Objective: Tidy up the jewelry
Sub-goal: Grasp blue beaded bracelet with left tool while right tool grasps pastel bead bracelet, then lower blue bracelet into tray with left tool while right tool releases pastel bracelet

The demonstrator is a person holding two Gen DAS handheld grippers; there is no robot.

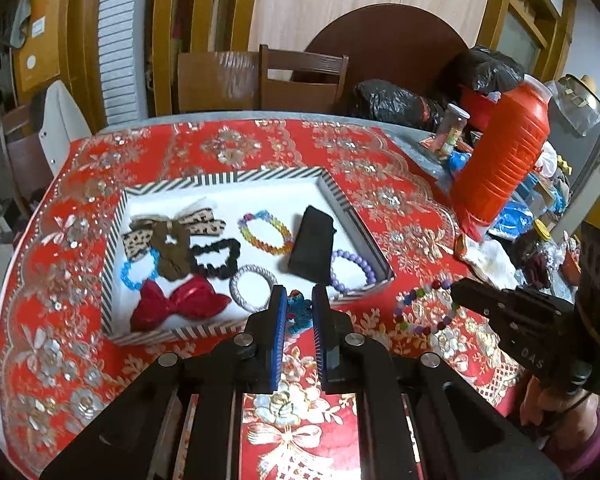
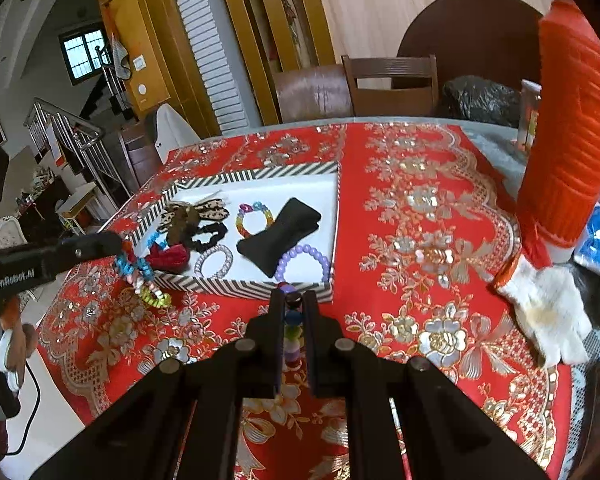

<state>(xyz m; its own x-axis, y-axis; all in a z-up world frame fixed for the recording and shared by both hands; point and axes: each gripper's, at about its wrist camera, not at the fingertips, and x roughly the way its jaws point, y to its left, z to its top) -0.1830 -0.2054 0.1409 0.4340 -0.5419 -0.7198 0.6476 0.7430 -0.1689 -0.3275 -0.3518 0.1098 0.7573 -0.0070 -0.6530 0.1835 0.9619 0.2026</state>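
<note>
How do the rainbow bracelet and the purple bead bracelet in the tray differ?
The rainbow bracelet runs through many colours; the purple bead bracelet is a single lilac shade. The rainbow bracelet lies fully in view near the middle of the striped tray; the purple bead bracelet sits in the tray's near right corner, partly under the black pouch. Both are beaded loops lying flat on the tray's white floor.
</note>
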